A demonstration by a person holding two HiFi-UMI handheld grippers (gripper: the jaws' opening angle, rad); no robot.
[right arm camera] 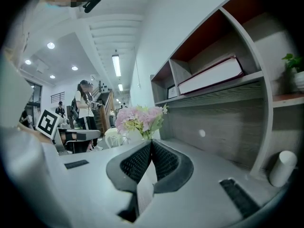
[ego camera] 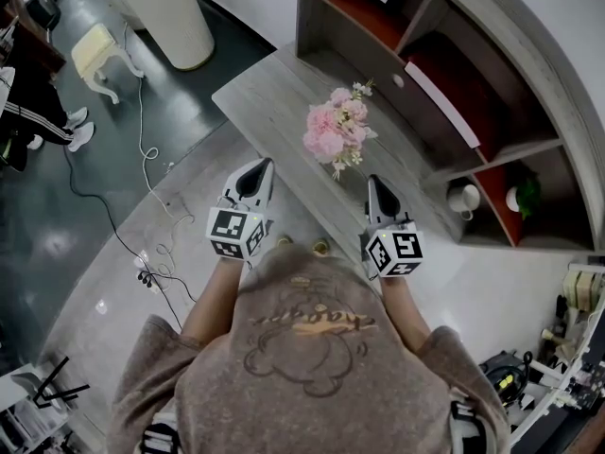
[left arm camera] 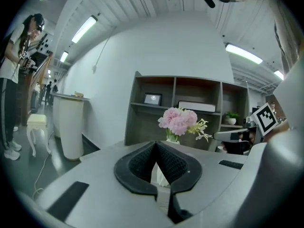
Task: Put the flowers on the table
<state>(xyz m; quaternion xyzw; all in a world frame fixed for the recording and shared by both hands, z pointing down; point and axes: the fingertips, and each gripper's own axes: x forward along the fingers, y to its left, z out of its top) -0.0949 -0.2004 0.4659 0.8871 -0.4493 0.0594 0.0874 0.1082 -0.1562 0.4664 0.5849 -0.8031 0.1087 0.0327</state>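
A bunch of pink flowers (ego camera: 337, 129) in a pale vase stands upright on the grey wooden table (ego camera: 267, 97), close to the shelf unit. My left gripper (ego camera: 257, 170) hovers in front of the table, short of the flowers and to their left, with its jaws shut and nothing between them. My right gripper (ego camera: 379, 183) is level with it on the right, also shut and empty. In the left gripper view the flowers (left arm camera: 179, 121) rise just beyond the closed fingertips (left arm camera: 164, 152). In the right gripper view the flowers (right arm camera: 140, 119) show behind that gripper's closed jaws.
A grey and red shelf unit (ego camera: 454, 60) backs the table, holding a white cup (ego camera: 465, 199), a small plant (ego camera: 526, 195) and a book. A white round bin (ego camera: 175, 12), a pale stool (ego camera: 95, 50) and a floor cable (ego camera: 142, 145) lie to the left. A person (left arm camera: 16, 80) stands far left.
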